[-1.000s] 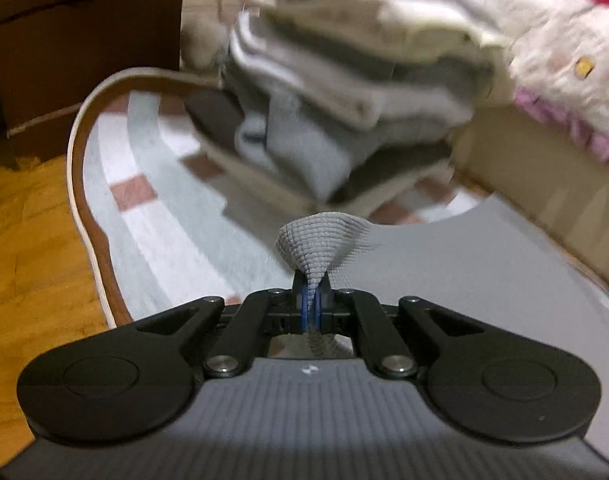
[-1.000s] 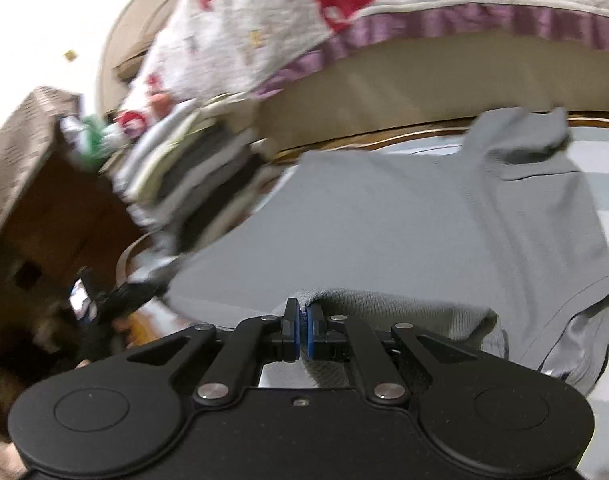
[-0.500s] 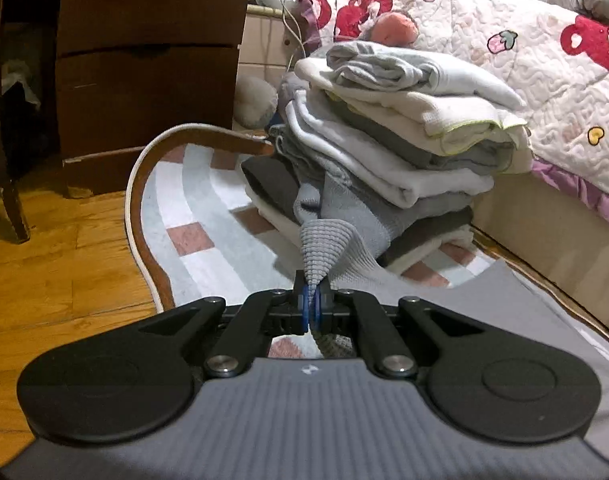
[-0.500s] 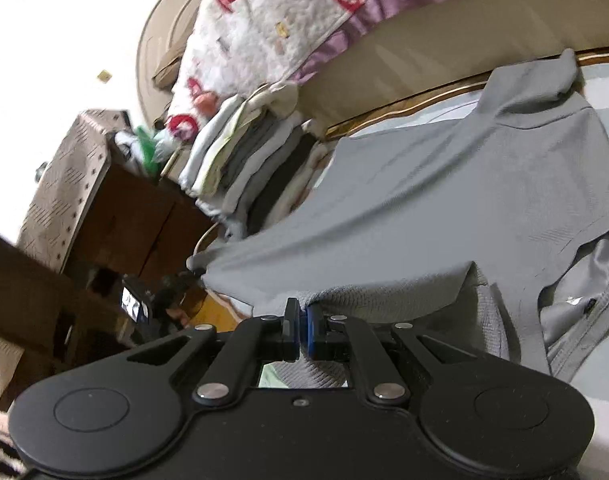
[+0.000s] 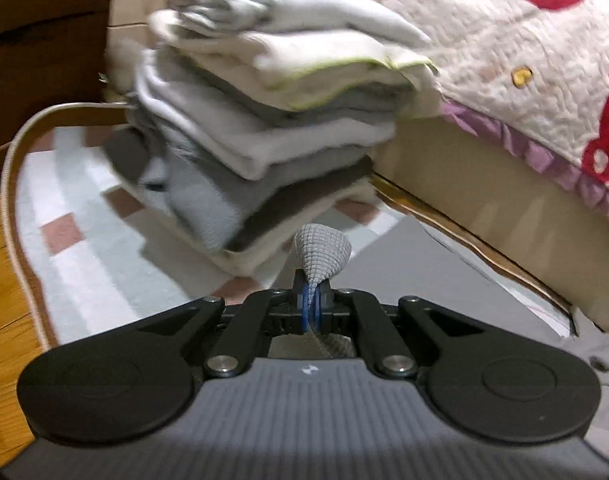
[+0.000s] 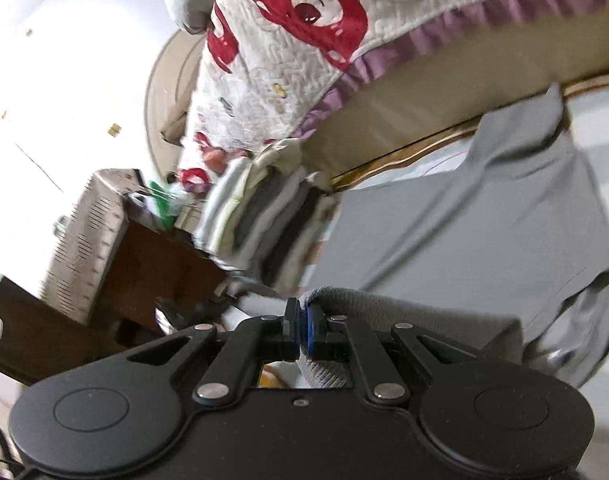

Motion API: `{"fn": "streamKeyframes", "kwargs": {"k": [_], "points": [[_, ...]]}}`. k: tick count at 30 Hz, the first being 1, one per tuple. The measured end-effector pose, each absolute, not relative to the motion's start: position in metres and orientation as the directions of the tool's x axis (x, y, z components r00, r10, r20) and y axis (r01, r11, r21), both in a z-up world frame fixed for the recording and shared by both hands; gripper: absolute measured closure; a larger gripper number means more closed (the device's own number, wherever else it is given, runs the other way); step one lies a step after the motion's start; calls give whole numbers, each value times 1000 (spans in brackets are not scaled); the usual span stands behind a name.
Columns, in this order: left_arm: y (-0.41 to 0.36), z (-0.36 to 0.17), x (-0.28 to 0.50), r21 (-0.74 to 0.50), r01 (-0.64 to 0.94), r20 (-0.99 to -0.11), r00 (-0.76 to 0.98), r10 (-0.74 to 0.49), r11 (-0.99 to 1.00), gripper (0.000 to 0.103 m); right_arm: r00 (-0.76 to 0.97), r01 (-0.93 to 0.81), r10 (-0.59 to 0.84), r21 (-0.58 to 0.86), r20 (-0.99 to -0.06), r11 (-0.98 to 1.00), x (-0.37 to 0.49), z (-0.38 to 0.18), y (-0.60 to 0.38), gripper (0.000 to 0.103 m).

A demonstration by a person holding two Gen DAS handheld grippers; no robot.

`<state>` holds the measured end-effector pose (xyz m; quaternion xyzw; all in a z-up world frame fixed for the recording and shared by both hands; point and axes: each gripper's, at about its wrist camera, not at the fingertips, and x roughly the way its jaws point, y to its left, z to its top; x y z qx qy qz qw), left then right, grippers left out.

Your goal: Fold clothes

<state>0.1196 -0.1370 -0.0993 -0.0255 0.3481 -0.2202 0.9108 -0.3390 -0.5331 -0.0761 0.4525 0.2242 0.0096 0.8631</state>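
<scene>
The left gripper [image 5: 312, 307] was clenched, its blue-padded jaws pressed together on a puckered cone of ribbed grey knit hem belonging to the grey short-sleeved shirt [image 5: 416, 276]. The fabric fanned out above the jaws and trailed down between them. The right gripper [image 6: 299, 330] was likewise clamped tight on another stretch of the same ribbed hem [image 6: 384, 312], which curved away to its right.

Seen from the right wrist camera, the grey shirt [image 6: 484, 232] lay spread over a pale rug with white, grey-green and pink blocks and a brown-and-cream border [image 5: 76, 232]. One sleeve reached toward the bed's beige side panel [image 6: 416, 108]. The hem end was lifted off the rug by both grippers.

Just beyond the left gripper stood a tall, blurred stack of folded white, cream and grey clothes [image 5: 272, 120], resting on the rug beside the bed. A quilted white bedspread with red figures and a purple ruffle [image 5: 516, 52] hung over the bed's edge. Orange-brown wooden floorboards [image 5: 0, 264] showed past the rug's border on the left, and a dark brown wooden cabinet [image 6: 152, 264] stood behind the stack, with a white wall [image 6: 64, 80] above it.
</scene>
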Motion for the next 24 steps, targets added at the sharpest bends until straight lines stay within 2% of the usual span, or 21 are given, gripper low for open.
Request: {"fn": "streamKeyframes", "kwargs": {"k": [3, 5, 8, 9, 10, 11, 12, 13, 15, 16, 17, 21, 24], "points": [[-151, -124, 123, -138, 392, -696, 615, -371, 909, 100, 805, 304, 178, 651, -566, 696, -318, -92, -524, 97], [-155, -144, 123, -93, 396, -751, 575, -325, 914, 100, 737, 339, 172, 577, -654, 743, -300, -111, -518, 96], [-143, -164, 116, -35, 383, -802, 541, -254, 923, 94, 655, 347, 240, 568, -716, 747, -285, -141, -522, 93], [-140, -167, 112, 0, 374, -817, 534, -215, 928, 90, 649, 370, 217, 552, -729, 747, -286, -145, -527, 91], [-137, -165, 106, 23, 366, -814, 548, -195, 930, 85, 652, 403, 178, 536, -737, 742, -290, -146, -534, 84], [-135, -157, 97, 36, 359, -791, 580, -193, 933, 85, 660, 436, 141, 530, -738, 727, -298, -147, -543, 73], [-134, -149, 87, 48, 352, -768, 612, -191, 935, 85, 667, 469, 104, 524, -738, 711, -306, -148, -553, 67], [-137, -139, 74, 51, 376, -736, 640, -219, 925, 80, 673, 504, 66, 522, -737, 688, -314, -149, -563, 62], [-159, -117, 39, 43, 496, -662, 665, -347, 867, 67, 666, 553, 41, 529, -745, 644, -323, -158, -579, 61], [-176, -109, 19, 38, 576, -634, 645, -427, 816, 56, 659, 572, 37, 533, -751, 624, -327, -164, -587, 60], [-192, -104, 0, 19, 657, -619, 600, -507, 754, 52, 650, 589, 40, 536, -759, 605, -328, -172, -592, 60], [-261, -125, -46, -188, 834, -652, 289, -701, 519, 52, 644, 646, 44, 573, -764, 504, -325, -208, -600, 60], [-303, -150, -70, -262, 882, -680, 119, -723, 392, 52, 651, 679, -53, 550, -757, 486, -325, -223, -600, 60]]}}
